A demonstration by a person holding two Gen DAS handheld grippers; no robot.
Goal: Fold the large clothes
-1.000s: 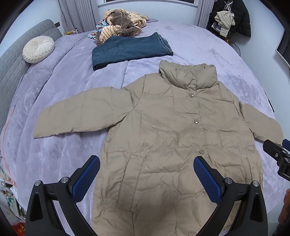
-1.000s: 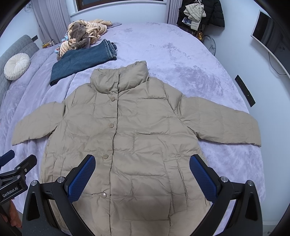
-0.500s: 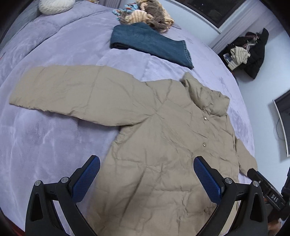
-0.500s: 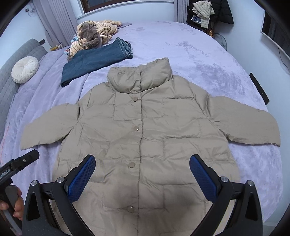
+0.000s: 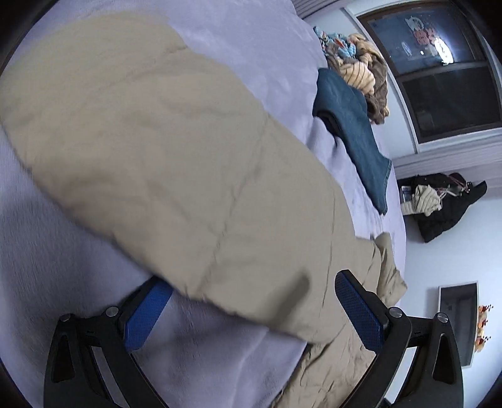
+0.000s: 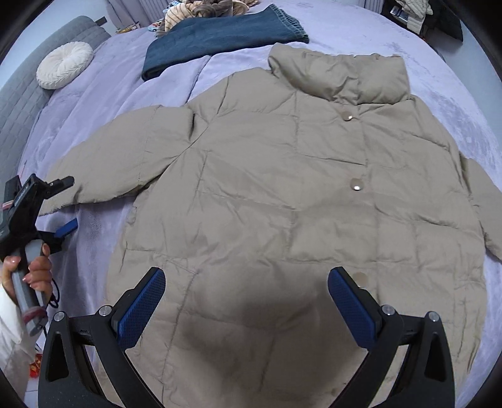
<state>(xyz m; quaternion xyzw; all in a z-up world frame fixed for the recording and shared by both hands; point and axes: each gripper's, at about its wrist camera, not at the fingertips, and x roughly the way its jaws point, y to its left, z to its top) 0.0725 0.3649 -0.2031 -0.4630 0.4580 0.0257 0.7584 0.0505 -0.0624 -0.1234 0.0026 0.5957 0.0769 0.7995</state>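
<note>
Lying flat and face-up across the lavender plush bedspread (image 6: 392, 28), the beige quilted puffer jacket (image 6: 282, 194) is spreading its sleeves out to either side, its snap front closed and its collar pointing toward the folded blue denim jeans (image 6: 219, 40) farther up the bed. Judging from this, the first fold is just being set up, and the likeliest trouble is a shallow pinch: the padded fabric looks slick and springy, so a bite that catches only the outer shell could be slipping free as the sleeve is being carried inward, or the puffy sleeve could be springing back open once it is laid down. A second risk is dragging the whole jacket sideways across the bedspread, which would be skewing it before any fold is made. The left gripper (image 5: 251, 310) is reaching in at the jacket's left sleeve (image 5: 175, 150) with its jaws spread wide and nothing held; its left blue pad is sitting partly under the sleeve's edge while the other is standing over the jacket body, though blur is making actual contact hard to judge. The right gripper (image 6: 248, 301) is hovering over the lower front of the jacket, equally wide open and gripping nothing.
</note>
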